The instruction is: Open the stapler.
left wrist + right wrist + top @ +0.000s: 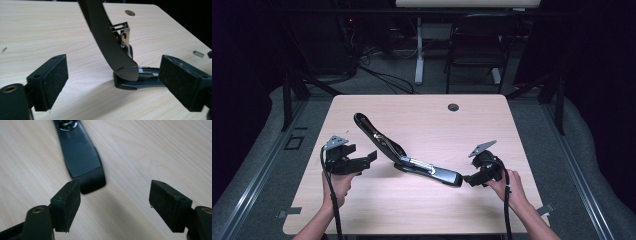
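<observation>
1. Two black jaws of the left gripper (112, 87) are seen spread wide in the left gripper view, with nothing pressed between the pads (53, 80); the claw is released.
2. Between and beyond those jaws, the black stapler (120, 60) is seen lying opened out on the wooden table (37, 37), its curved top arm rising away from the base and its metal staple channel exposed.
3. From the high view, the stapler (404, 155) is found near the middle of the table (422, 210), stretched from upper left to lower right, with the left gripper (362, 162) just beside its hinge region and apart from it.
4. One flat black end of the stapler (82, 162) is shown in the right gripper view, lying on the table just ahead of the right gripper (115, 200).
5. That gripper's jaws are also parted and nothing is grasped; the near pad (70, 202) stands close to the stapler's tip, though contact cannot be told.
6. A small loose strip of staples (198, 53) is noted on the table at the far right of the left gripper view.
</observation>
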Demonstrator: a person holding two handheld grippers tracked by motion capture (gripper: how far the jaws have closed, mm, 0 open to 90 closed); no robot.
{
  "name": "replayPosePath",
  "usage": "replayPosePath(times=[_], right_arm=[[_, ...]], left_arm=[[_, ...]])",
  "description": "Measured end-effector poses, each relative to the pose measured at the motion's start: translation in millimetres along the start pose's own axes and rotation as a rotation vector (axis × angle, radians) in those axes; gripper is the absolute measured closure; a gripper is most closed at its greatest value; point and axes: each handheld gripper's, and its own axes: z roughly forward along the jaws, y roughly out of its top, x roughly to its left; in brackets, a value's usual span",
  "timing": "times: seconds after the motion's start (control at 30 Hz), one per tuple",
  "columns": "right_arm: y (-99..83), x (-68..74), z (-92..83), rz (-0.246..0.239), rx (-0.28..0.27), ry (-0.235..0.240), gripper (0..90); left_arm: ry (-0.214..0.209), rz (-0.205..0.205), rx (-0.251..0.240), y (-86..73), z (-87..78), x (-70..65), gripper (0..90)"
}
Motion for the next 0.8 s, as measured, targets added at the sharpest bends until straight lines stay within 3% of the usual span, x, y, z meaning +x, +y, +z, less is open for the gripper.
replayPosePath(times=[0.17, 0.47, 0.8], right_arm=[[-0.6, -16.5, -7.5, 0.031, 0.028, -0.059, 19.4], [-5.4, -44.1, -18.5, 0.125, 0.007, -0.075, 13.0], [-6.3, -63.8, -24.4, 0.160, 0.019, -0.100, 13.8]], left_arm=[[0.005, -0.007, 0.003, 1.0, 4.4, 9.0, 5.6], [0.007, -0.033, 0.018, 1.2, 8.8, 18.9, 3.3], [0.007, -0.032, 0.022, 1.7, 8.1, 18.7, 2.3]])
